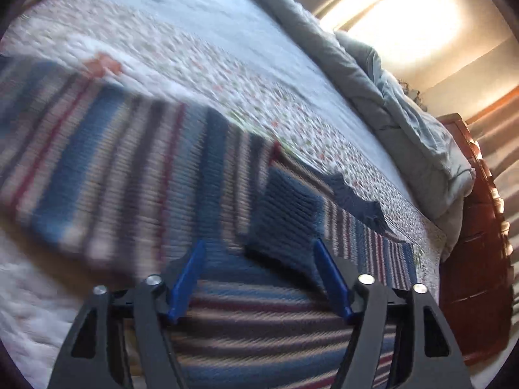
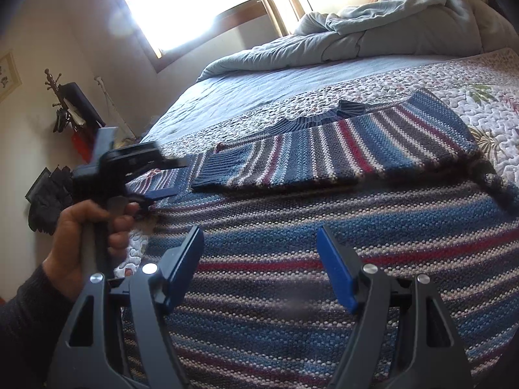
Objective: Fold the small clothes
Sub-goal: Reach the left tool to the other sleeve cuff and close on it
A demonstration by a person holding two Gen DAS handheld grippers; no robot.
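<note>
A knitted sweater [image 2: 292, 259] striped blue, red, grey and cream lies flat on the quilted bed. One sleeve [image 2: 340, 155] is folded across its body, with the dark blue ribbed cuff [image 2: 211, 168] toward the left. My right gripper [image 2: 259, 231] hovers open over the sweater's near part with nothing between its fingers. My left gripper [image 2: 172, 177], held by a hand, is at the sweater's left edge near the cuff. In the blurred left wrist view it [image 1: 259, 243] stands open above the sweater [image 1: 97, 168], the cuff [image 1: 285, 214] just beyond its fingertips and not gripped.
A floral quilt [image 2: 486, 97] covers the bed. A bunched grey-blue duvet [image 2: 389, 22] lies at the far end. A bright window [image 2: 194, 0] and a coat rack [image 2: 65, 107] are at the wall to the left. Wooden furniture [image 1: 476, 243] stands beside the bed.
</note>
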